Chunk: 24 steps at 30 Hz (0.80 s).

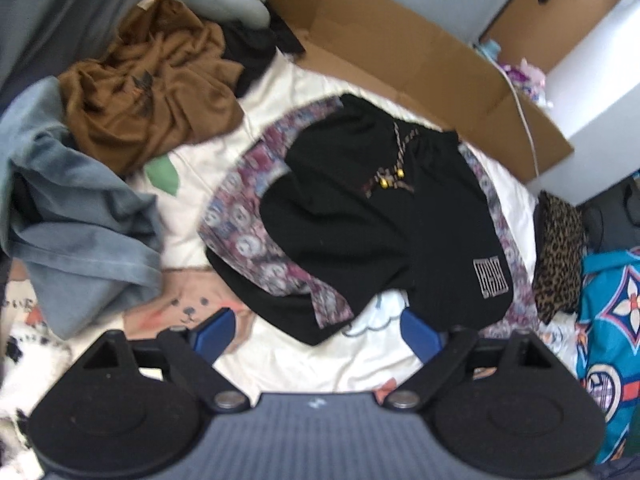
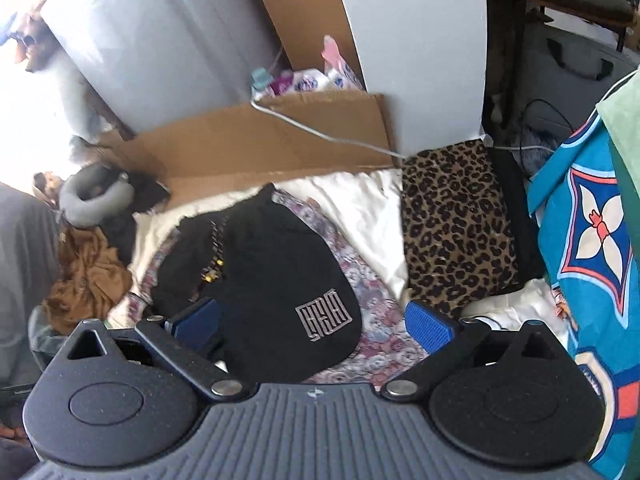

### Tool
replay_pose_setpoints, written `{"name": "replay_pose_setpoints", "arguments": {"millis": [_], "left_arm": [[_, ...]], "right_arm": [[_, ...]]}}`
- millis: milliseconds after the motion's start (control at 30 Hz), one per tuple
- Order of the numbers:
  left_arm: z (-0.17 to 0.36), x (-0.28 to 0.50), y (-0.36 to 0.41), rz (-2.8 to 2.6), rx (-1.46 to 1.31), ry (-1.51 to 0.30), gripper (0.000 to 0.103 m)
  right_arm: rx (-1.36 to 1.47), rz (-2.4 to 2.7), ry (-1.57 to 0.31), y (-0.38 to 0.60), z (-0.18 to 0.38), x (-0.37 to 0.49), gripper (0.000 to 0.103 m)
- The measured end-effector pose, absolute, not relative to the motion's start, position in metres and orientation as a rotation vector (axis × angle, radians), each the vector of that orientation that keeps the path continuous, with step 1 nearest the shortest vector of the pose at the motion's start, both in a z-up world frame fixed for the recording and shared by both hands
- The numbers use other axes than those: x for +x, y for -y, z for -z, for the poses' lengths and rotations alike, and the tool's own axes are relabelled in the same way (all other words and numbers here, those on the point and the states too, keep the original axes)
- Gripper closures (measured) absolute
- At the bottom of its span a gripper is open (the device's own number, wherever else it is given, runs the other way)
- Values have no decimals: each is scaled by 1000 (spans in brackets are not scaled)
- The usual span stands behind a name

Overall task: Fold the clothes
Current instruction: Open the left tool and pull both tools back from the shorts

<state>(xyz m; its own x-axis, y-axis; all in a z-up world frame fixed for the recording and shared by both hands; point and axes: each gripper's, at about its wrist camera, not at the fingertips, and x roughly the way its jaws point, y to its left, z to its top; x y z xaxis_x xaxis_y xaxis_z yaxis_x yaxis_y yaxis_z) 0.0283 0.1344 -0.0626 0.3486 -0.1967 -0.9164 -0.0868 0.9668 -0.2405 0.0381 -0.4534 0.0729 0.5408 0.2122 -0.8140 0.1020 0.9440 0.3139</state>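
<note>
Left wrist view showed the black shorts (image 1: 360,216) lying ahead of the left gripper (image 1: 320,332), spread on a floral cloth (image 1: 244,220) over the white sheet (image 1: 288,360). Its blue fingers (image 1: 214,330) stood wide apart and held nothing; the nearest hem of the shorts lay just beyond and between their tips, not touching them so far as I could tell. From that side the shorts ran long away from the fingers, waistband and drawstring (image 1: 394,168) at the far end, the leg with the white logo (image 1: 491,278) toward the right finger. Right wrist view put the right gripper (image 2: 316,320) much closer in: its fingers (image 2: 430,326) were just as wide open and empty, and the logo leg (image 2: 324,316) lay directly between them, its hem seeming to pass under the left finger, while the right finger stood over the floral cloth beside it. I judged the right hand the nearer of the two, set to close on that leg's hem, with the left needing to reach forward a little for the other leg. Off to the left of the fingers sat a heap of brown (image 1: 148,92) and blue (image 1: 80,216) clothes; to the right, a leopard-print piece (image 2: 456,232) looked already folded. Cardboard (image 1: 400,52) lay beyond the waistband.
</note>
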Motion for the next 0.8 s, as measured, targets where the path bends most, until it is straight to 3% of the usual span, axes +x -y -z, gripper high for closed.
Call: {"name": "replay_pose_setpoints", "arguments": {"millis": [800], "left_arm": [[-11,-6,-223,124,-180,-1080,12]], "right_arm": [[311,7,-875,298,-95,-27,1]]}}
